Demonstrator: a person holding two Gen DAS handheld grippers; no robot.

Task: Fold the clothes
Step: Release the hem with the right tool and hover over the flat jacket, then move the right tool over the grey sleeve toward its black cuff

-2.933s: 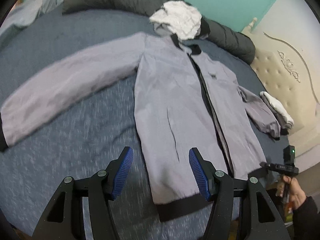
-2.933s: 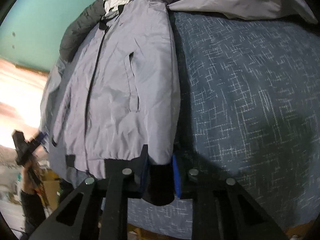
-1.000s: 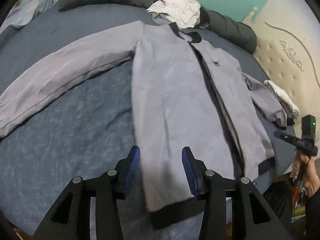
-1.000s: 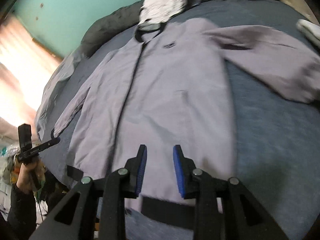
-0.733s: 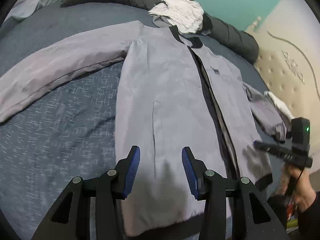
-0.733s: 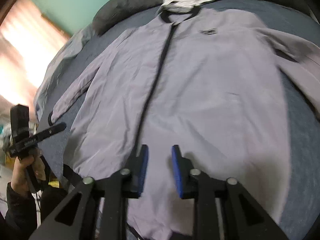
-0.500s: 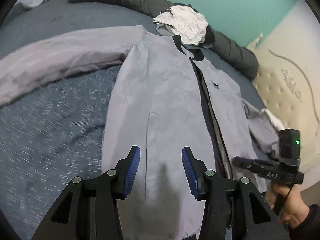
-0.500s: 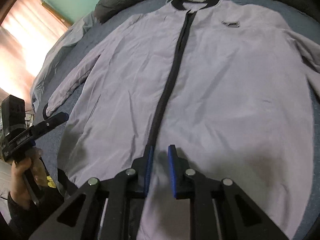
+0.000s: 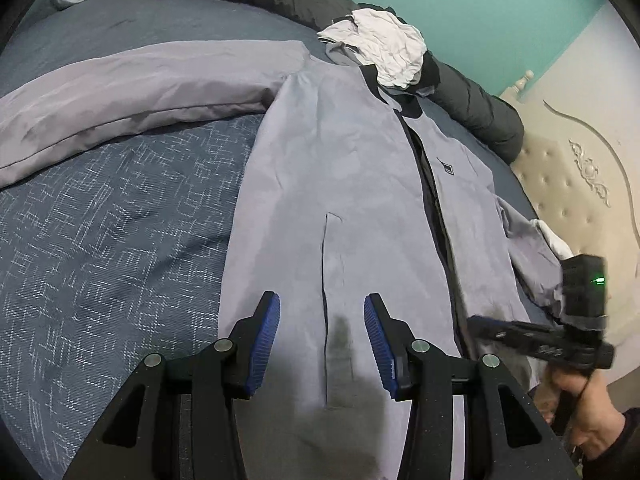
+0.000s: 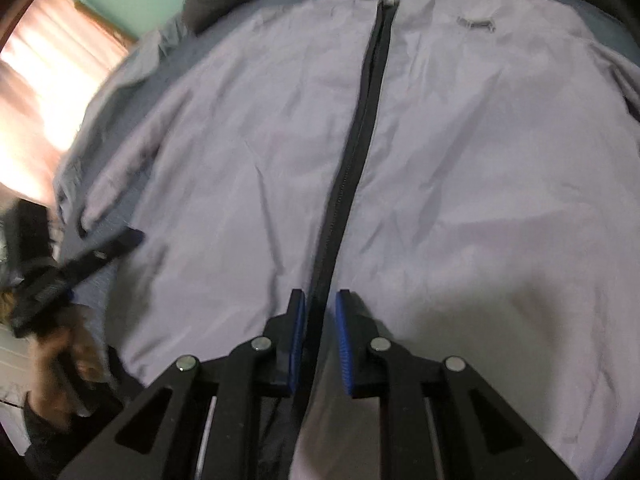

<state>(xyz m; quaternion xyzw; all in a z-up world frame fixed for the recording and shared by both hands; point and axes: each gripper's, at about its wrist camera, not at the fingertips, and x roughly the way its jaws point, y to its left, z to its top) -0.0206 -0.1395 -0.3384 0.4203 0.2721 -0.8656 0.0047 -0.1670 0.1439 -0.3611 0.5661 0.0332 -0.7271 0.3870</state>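
Jacket (image 9: 352,184): grey, black zip and collar, spread front-up and flat on the bed (image 9: 100,240)
Zip (image 10: 352,152): black strip running down the jacket's centre from collar to hem
Sleeve (image 9: 132,92): stretched out sideways from the jacket's shoulder, lying on the bed
Hood (image 9: 384,46): pale lining showing, bunched above the jacket's collar against a dark rolled duvet (image 9: 472,100)
Left gripper (image 9: 322,332): over the jacket panel with the slit pocket (image 9: 325,256); blue pads wide apart, nothing between them
Right gripper (image 10: 320,324): over the jacket's lower zip; pads parted by a narrow gap that straddles the zip line, no cloth pinched
Headboard (image 9: 580,184): cream, tufted, beyond the jacket's far sleeve
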